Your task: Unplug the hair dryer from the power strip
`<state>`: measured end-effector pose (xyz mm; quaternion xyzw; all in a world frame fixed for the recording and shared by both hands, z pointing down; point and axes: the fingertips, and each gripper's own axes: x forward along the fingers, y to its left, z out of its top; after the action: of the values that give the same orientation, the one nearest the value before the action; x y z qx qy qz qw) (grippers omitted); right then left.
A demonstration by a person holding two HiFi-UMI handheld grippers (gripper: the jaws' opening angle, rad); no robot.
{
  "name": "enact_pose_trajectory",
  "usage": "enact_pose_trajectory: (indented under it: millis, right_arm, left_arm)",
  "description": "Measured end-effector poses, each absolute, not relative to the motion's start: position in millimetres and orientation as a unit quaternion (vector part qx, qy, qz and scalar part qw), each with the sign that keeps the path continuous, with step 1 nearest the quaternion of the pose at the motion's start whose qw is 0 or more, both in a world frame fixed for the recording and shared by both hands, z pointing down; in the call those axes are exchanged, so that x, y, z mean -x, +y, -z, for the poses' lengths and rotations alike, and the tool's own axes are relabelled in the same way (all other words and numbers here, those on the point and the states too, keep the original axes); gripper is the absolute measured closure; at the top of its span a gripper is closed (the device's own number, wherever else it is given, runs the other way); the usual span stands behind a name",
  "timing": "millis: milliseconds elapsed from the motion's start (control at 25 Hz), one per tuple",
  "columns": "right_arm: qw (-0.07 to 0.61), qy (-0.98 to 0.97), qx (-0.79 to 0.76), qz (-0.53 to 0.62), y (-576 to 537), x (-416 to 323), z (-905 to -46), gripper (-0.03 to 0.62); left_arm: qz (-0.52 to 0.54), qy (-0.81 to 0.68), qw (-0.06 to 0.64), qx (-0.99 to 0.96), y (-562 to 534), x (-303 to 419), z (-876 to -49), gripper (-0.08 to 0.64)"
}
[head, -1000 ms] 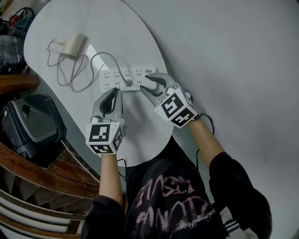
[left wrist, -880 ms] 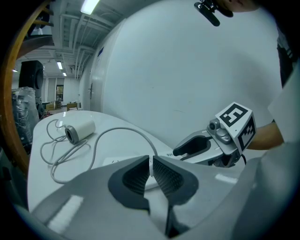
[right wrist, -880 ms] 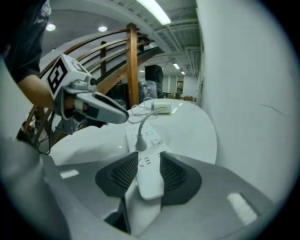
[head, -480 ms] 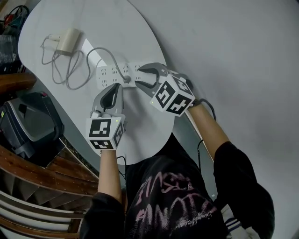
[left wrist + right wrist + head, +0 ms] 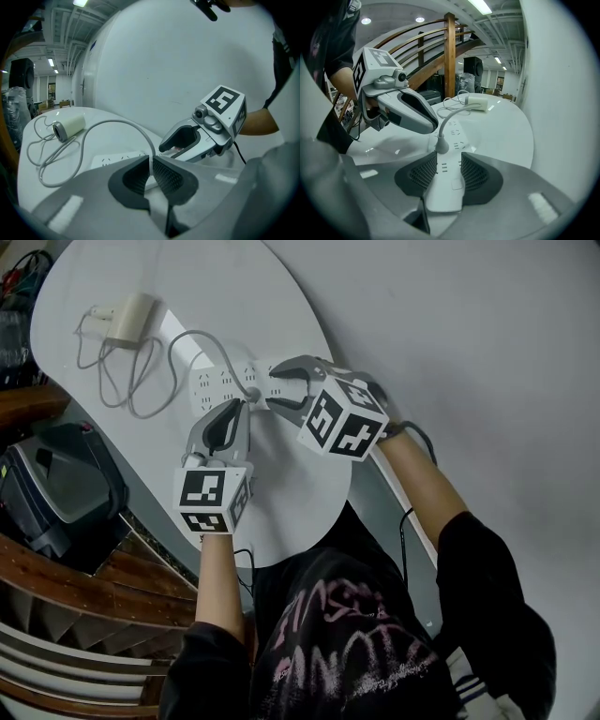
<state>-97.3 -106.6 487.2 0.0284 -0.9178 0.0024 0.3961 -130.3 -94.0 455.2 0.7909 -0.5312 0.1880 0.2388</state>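
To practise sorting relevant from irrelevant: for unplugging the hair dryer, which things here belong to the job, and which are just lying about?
Belongs to the job:
- white plastic power strip
- pale grey plug and its grey cord
- cream cylindrical hair dryer

Just lying about:
- dark grey boxy case
- curved brown wooden railings

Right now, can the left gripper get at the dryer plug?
Probably yes: the left gripper sits right by the plug, nothing between them. Its jaws look shut, so it would need to open first.
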Motion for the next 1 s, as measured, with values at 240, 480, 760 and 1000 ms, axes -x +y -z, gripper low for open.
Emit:
enact_pose_trajectory:
  millis: [240, 480, 760, 1000]
  right_arm:
    - [0.411, -0.911, -0.008, 0.006, -105.8, 100.3, -494.1, 0.423]
    - [0.429, -0.903, 0.006, 0.014, -104.5, 100.7, -498.8, 0.419]
    - [0.437, -0.899, 0.015, -0.007, -103.9, 101.4, -499.6, 0.428]
    - [0.443, -0.896, 0.021, -0.011, -104.3, 101.2, -500.2, 0.426]
  left_arm:
    - [-0.196, -0.525, 0.235, -0.794, -96.0, 128.8, -460.3, 0.541]
    - [-0.207, -0.516, 0.230, -0.799, -98.2, 126.7, -464.1, 0.526]
    - [-0.212, -0.504, 0.230, -0.805, -100.9, 125.9, -464.9, 0.492]
    - [-0.222, -0.487, 0.231, -0.812, -103.8, 121.4, -467.9, 0.458]
